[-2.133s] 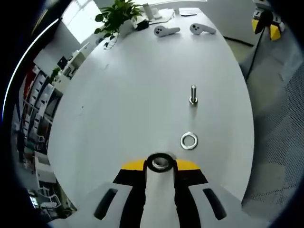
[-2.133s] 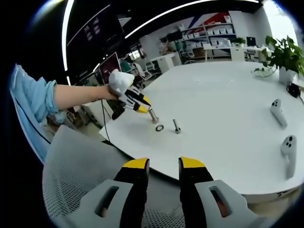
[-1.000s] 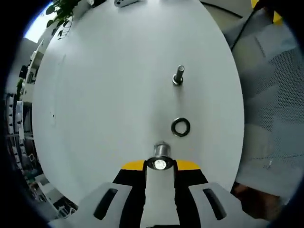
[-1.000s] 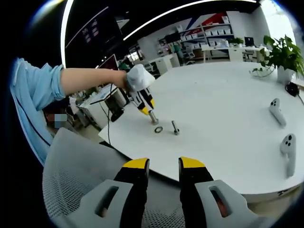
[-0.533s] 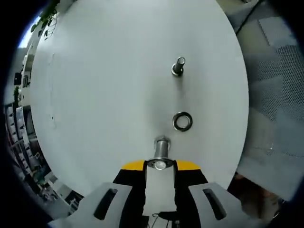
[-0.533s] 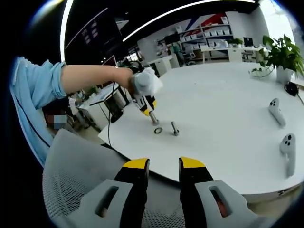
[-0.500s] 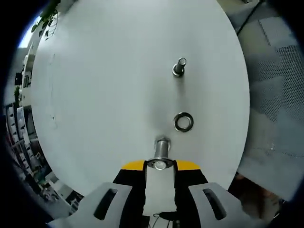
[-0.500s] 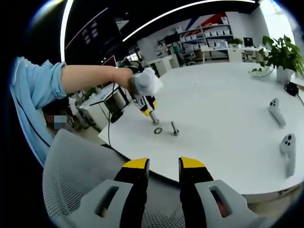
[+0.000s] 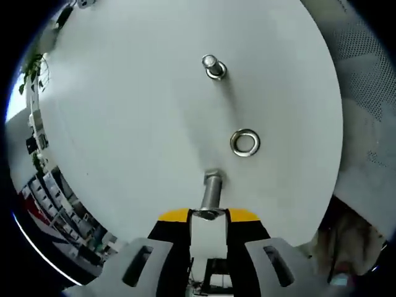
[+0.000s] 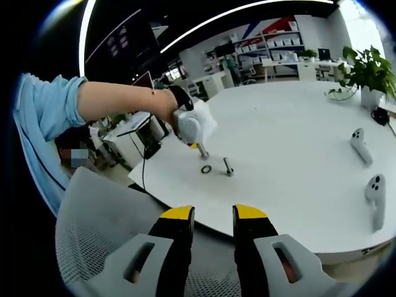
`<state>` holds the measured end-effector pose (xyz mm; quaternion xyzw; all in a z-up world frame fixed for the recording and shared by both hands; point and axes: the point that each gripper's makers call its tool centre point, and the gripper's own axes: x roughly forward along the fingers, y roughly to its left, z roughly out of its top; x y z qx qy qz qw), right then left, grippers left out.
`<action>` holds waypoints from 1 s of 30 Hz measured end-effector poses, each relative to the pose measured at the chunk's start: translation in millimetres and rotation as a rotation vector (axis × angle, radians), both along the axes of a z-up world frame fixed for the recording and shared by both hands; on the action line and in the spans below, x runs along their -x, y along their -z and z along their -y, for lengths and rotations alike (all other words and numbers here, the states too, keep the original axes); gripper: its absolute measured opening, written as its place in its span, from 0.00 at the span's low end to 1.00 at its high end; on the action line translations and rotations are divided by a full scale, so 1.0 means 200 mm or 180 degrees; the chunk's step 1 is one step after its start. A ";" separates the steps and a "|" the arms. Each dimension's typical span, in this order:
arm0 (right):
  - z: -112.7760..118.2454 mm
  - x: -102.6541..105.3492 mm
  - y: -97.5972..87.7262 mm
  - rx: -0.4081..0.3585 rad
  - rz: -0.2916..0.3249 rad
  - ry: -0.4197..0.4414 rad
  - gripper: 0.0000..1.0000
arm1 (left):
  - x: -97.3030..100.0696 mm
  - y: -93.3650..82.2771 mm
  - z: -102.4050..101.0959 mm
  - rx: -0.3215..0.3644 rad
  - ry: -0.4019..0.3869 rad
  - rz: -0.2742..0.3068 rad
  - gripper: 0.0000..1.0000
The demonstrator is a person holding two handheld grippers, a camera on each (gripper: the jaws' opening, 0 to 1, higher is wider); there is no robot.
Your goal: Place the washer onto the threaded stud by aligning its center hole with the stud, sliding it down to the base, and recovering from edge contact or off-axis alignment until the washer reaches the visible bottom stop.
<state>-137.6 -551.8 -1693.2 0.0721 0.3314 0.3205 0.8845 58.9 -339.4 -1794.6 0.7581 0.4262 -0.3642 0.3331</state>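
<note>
In the left gripper view, the left tool [image 9: 209, 215] has its jaws closed on a short metal rod [image 9: 211, 189] whose far end touches the white counter [image 9: 124, 124]. The washer [image 9: 245, 142] lies flat on the counter just beyond the rod's tip and a little to one side. The stud [image 9: 214, 67] stands upright farther on, apart from the washer. In the right gripper view, the right tool [image 10: 211, 218] hangs off the counter's edge, jaws slightly parted and holding nothing, above a grey mesh chair [image 10: 105, 216].
</note>
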 end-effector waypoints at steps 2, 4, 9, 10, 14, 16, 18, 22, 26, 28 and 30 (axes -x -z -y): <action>0.00 0.00 0.00 -0.0001 0.0002 -0.0001 0.27 | -0.02 0.02 0.04 -0.0147 0.0297 0.0180 0.00; 0.00 0.00 0.00 0.0000 0.0001 -0.0002 0.27 | 0.02 0.10 0.05 -0.0302 0.0503 -0.0026 0.00; 0.00 0.00 0.00 -0.0005 -0.0007 0.0007 0.27 | 0.07 0.15 0.01 -0.0301 0.0398 0.0091 0.00; 0.00 0.00 0.00 -0.0010 -0.0008 0.0009 0.27 | 0.09 0.16 0.01 -0.0229 0.0319 0.0049 0.00; 0.00 0.00 0.00 0.0000 -0.0007 -0.0024 0.27 | 0.14 0.15 -0.01 -0.0069 0.0200 0.0045 0.00; -0.01 0.00 0.00 0.0006 -0.0015 -0.0037 0.27 | 0.17 0.14 -0.02 0.0119 0.0051 -0.0014 0.00; -0.01 0.01 0.00 0.0005 -0.0020 -0.0044 0.27 | 0.20 0.10 -0.01 0.0406 -0.0164 -0.0026 0.00; -0.01 0.01 0.01 0.0013 -0.0036 -0.0059 0.27 | 0.22 -0.01 0.01 0.1254 -0.0810 -0.0080 0.00; -0.01 0.01 0.01 0.0016 -0.0040 -0.0066 0.27 | 0.22 -0.12 0.00 0.2167 -0.1527 -0.0133 0.00; -0.01 0.01 0.01 0.0016 -0.0041 -0.0072 0.27 | 0.22 -0.16 -0.05 0.2463 -0.1816 -0.0166 0.00; -0.01 0.01 0.01 0.0018 -0.0044 -0.0074 0.27 | 0.23 -0.17 -0.09 0.2621 -0.1963 -0.0185 0.00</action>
